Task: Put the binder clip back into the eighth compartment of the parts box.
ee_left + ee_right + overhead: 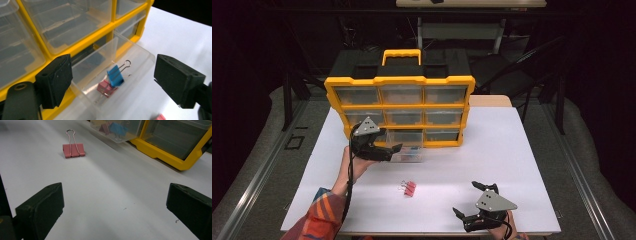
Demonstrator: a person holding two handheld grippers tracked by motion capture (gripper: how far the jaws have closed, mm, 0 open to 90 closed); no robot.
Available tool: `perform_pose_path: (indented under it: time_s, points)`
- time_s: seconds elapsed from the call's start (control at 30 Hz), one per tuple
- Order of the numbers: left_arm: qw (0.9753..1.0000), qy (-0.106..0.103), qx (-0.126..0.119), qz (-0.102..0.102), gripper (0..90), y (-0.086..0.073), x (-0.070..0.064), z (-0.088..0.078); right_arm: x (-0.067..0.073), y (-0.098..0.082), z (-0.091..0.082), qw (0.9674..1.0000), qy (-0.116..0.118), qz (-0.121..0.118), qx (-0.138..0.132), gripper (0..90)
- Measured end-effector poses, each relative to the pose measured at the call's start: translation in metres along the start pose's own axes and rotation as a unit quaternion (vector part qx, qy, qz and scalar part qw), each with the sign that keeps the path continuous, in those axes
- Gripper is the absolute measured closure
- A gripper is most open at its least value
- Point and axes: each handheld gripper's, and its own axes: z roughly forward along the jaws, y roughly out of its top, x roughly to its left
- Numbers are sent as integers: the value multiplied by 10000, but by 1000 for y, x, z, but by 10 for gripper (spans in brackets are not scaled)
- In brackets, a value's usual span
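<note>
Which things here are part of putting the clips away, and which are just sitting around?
Part of the job:
- clear plastic drawer, pulled out of the yellow organiser box
- blue binder clip and pink binder clip inside that drawer
- pink binder clip on the white table
- left gripper, open above the drawer

Just sitting around:
- right gripper, open over bare table
- the shut drawers

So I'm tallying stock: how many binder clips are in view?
3: a blue clip and a pink clip in the pulled-out clear drawer, one pink clip on the table. Others may be hidden.
</note>
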Motion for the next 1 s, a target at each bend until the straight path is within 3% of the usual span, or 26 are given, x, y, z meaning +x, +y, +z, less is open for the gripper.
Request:
perform_pose_path:
  time_s: [0.33, 0.47, 0.7, 1.0]
  points:
    - [9999, 60, -95, -28, 14, -24, -12, -23, 0, 0, 0, 10000, -12, 3, 10, 7]
    - [9996, 269, 19, 92, 2, -36, -16, -23, -1, -1, 1, 10000, 2, 8, 36, 7]
    - [9996, 159, 213, -10, 0, -53, -17, -16, -1, 0, 0, 10000, 7, -3, 10, 7]
    - [9999, 97, 114, -66, 0, -59, -25, -17, -1, 0, 0, 10000, 6, 13, -16, 7]
